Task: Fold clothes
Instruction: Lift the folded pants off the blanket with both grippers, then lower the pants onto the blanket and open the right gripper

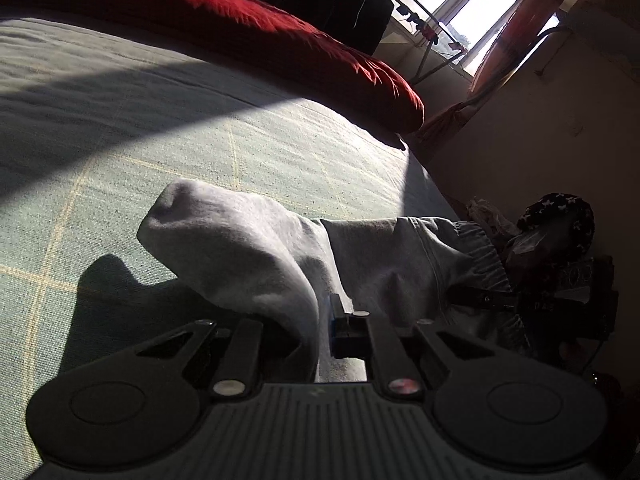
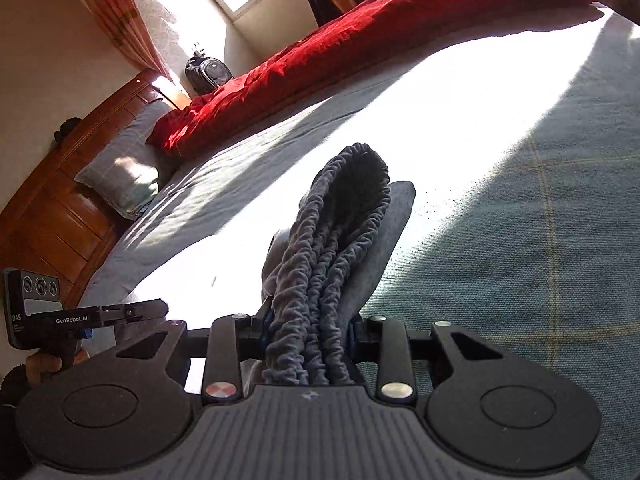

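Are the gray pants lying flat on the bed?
No. The gray pants hang bunched up off the bed, pinched by the left gripper and right gripper.

The garment (image 1: 256,256) drapes over the left gripper (image 1: 334,320), hiding its left finger; what kind of clothing it is cannot be told. In the right wrist view, bunched waistband (image 2: 320,320) fills the right gripper (image 2: 310,330) and covers the pads. The quilt (image 2: 400,28) runs off the top edge. Sun bleaches the bedsheet (image 2: 420,128) white, wiping out its pattern. The window (image 1: 460,4) is blown out.
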`<action>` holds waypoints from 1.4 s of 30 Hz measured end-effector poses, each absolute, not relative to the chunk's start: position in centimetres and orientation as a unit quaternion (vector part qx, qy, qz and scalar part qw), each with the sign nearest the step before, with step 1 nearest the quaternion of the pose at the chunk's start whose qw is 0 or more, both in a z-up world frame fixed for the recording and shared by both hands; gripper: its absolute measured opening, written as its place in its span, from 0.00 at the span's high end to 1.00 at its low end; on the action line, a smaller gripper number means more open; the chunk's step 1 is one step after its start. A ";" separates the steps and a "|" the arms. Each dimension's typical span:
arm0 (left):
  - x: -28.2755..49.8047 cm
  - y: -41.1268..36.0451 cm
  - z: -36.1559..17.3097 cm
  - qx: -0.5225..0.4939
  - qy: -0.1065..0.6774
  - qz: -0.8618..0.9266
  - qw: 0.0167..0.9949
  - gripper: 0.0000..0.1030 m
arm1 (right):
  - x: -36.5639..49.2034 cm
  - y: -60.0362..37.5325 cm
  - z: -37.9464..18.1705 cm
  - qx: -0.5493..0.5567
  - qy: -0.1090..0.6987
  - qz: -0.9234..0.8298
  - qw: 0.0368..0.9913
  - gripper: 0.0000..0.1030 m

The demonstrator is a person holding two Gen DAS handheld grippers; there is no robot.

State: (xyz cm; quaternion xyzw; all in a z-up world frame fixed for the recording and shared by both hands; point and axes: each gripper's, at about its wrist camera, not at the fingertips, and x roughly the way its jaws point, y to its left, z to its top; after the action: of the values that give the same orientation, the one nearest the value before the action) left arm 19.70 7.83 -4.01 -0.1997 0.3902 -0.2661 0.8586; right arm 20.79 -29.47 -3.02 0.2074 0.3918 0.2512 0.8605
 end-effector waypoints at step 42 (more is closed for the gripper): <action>8.1 35.7 -3.0 -0.257 0.105 0.111 0.954 0.91 | 35.7 28.7 7.1 -0.099 0.319 0.532 0.778 0.66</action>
State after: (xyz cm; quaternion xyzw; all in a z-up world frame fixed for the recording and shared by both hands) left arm 8.06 35.74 -3.04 -0.2570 0.1053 0.1109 0.9542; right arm 35.74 28.74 7.07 -0.0990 0.3186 0.5316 0.7785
